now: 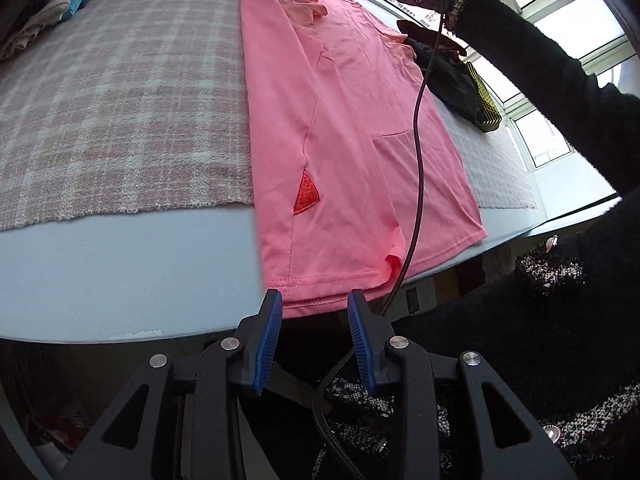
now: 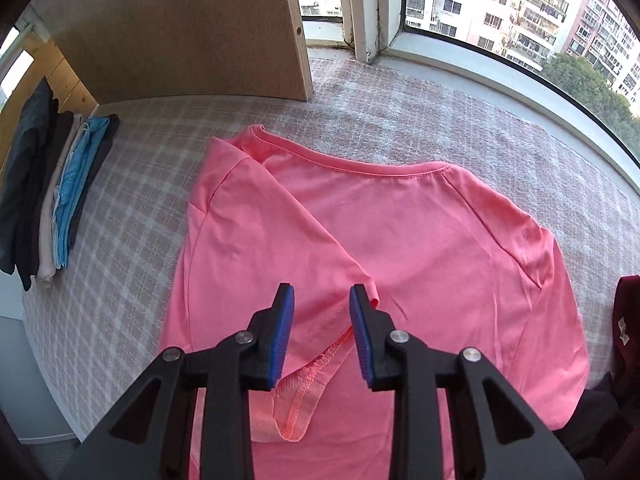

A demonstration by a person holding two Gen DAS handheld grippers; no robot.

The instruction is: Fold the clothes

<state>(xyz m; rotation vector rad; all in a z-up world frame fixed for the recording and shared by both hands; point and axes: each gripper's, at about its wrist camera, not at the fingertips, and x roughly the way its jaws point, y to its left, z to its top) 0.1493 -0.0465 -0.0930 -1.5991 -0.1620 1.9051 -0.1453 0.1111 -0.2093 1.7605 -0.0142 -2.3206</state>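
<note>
Pink T-shirt [image 1: 352,128] lies spread lengthwise on a checked cloth [image 1: 120,100] covering the table [image 1: 120,272], with its hem reaching the near table edge and its collar toward the window. One side panel and its sleeve [image 2: 256,216] are already folded inward across the body; the opposite sleeve lies flat at the far side. Left gripper [image 1: 316,340] hovers just at the hem with its jaws parted, a clear gap between the blue pads, nothing held. Right gripper [image 2: 322,336] sits above the folded sleeve cuff near the collar end, jaws likewise parted and empty; the fabric lies below the pads rather than between them. A dark cable [image 1: 416,160] trails across the shirt from the right-hand unit. The garment is judged to be thin knit: light, limp and without stiffness, so it will sag and crease wherever unsupported, and a single layer may slip away from the layer beneath it. Recommended hold points are the stitched edges, namely the hem, the cuff seam and the collar band [image 2: 344,160], where doubled fabric gives the pads more to bite on. Close on all layers together to prevent the fold from opening. A stack of folded clothes [image 2: 60,196] rests at the left side of the cloth, well apart from the shirt.
</note>
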